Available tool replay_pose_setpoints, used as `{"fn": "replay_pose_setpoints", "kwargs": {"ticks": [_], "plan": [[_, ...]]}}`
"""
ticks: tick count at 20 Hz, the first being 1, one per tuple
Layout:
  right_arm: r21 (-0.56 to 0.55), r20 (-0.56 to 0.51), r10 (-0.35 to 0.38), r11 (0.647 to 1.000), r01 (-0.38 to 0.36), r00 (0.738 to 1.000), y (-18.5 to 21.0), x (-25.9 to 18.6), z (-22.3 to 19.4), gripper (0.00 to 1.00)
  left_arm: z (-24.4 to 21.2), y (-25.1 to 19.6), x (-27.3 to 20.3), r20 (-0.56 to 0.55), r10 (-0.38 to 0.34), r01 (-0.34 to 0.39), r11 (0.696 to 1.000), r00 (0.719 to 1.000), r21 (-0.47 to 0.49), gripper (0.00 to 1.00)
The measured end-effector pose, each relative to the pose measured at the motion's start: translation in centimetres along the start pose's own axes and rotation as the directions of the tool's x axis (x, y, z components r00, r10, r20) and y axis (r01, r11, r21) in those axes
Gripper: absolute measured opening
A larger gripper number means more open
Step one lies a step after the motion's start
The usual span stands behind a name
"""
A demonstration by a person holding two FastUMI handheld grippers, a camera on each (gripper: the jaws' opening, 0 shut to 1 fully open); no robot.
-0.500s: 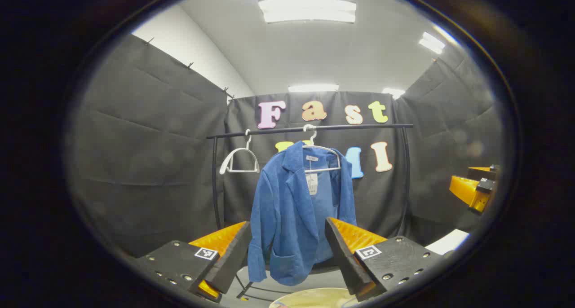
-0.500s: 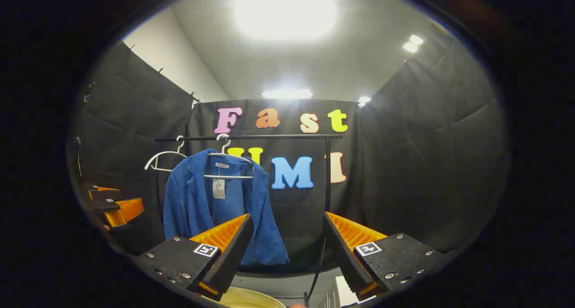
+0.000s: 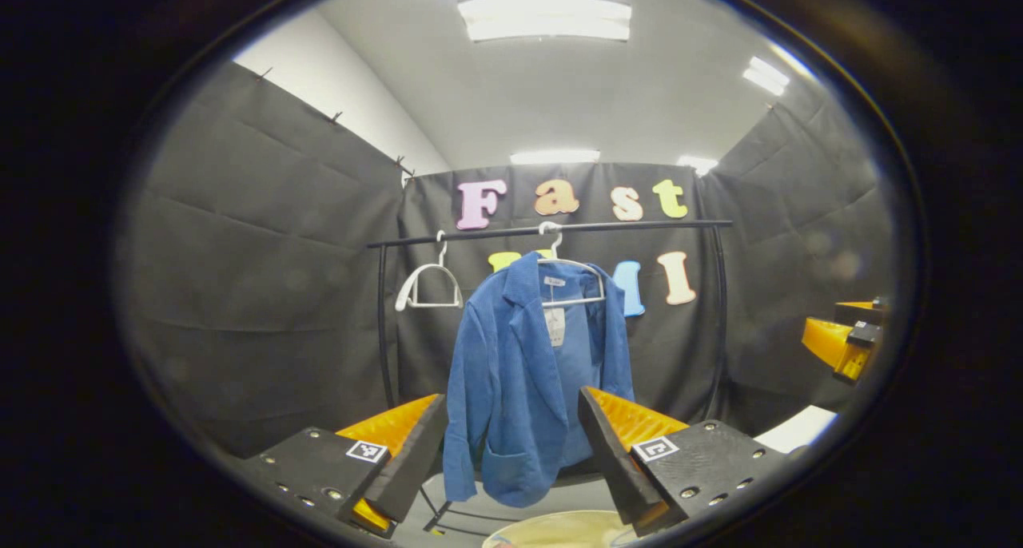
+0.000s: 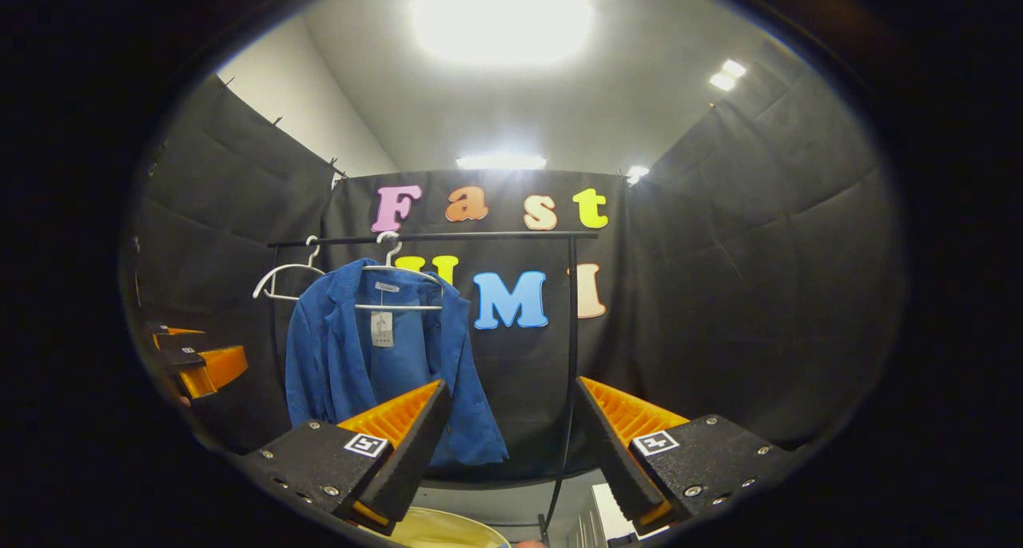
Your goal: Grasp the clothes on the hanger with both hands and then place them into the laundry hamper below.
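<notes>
With both grippers' fingers (image 3: 411,460) wide apart and empty, close each on a shoulder of the blue jacket (image 3: 523,380) ahead.

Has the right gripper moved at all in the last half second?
Yes. In the right gripper view the clothes rail and blue jacket sit slightly higher and further left than before, so the open right gripper has dipped and turned slightly right.
</notes>
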State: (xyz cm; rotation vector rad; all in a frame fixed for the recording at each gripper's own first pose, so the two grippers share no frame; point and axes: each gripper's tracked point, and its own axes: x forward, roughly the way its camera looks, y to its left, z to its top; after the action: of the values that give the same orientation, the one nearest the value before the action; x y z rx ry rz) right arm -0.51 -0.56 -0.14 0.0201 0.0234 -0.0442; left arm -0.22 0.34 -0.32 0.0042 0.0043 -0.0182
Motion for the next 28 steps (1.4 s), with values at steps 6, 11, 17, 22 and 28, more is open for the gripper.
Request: {"fn": "replay_pose_setpoints", "kwargs": {"ticks": [6,11,17,22,28], "plan": [[-0.016,0.02,-0.003,1.0,0.003,1.0,-0.3,-0.3,0.7,0.95,0.7,1.2,0.5,0.016,-0.002,0.002,1.0,1.0,0.02,0.95],[-0.026,0.018,-0.012,1.0,0.012,1.0,0.0,-0.4,1.3,0.95,0.0,2.4,0.9,0.005,-0.006,0.006,1.0,1.0,0.012,0.94],[-0.018,0.011,-0.011,1.0,0.011,1.0,1.7,1.2,1.9,0.95,-0.3,4.5,3.1,0.005,-0.003,0.003,1.0,1.0,0.002,0.95],[-0.022,0.005,0.004,1.0,-0.004,1.0,2.9,3.3,2.5,0.95,0.1,6.1,4.6,0.004,0.011,-0.011,1.0,1.0,-0.011,0.94],[0.046,0.013,0.061,0.997,-0.062,0.998,3.3,8.8,3.2,0.95,1.6,4.7,7.6,0.038,0.049,-0.05,0.999,0.998,0.018,0.95]]}}
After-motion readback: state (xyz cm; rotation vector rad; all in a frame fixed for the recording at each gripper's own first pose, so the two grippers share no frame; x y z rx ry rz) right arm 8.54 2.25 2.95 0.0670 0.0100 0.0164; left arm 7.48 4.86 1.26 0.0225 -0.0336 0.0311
